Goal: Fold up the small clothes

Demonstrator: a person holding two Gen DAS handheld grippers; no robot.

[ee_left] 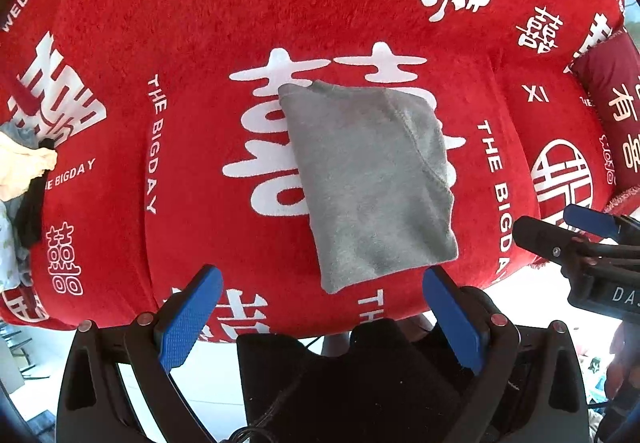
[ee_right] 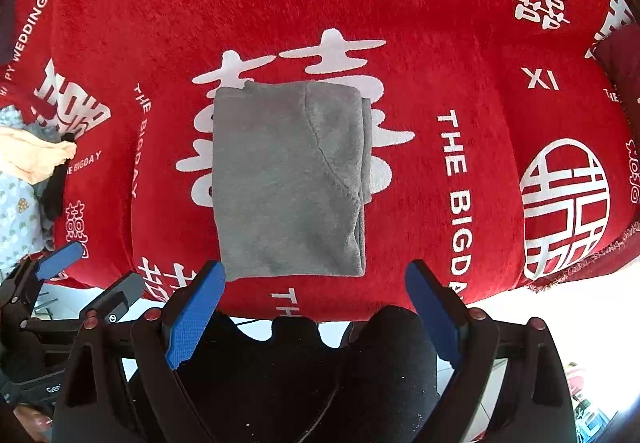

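Grey garment (ee_right: 288,179), folded into a neat rectangle, lies flat in the middle of a red blanket (ee_right: 420,203) printed with white characters. Both the left gripper (ee_left: 322,283) and the right gripper (ee_right: 316,275) hover just beside its near edge, fingers spread wide, holding nothing. More clothes (ee_right: 28,171) are heaped at the blanket's left edge.

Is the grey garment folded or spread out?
Folded. The grey garment lies as a compact rectangle on the red cover, a seamed layer doubled over on top.
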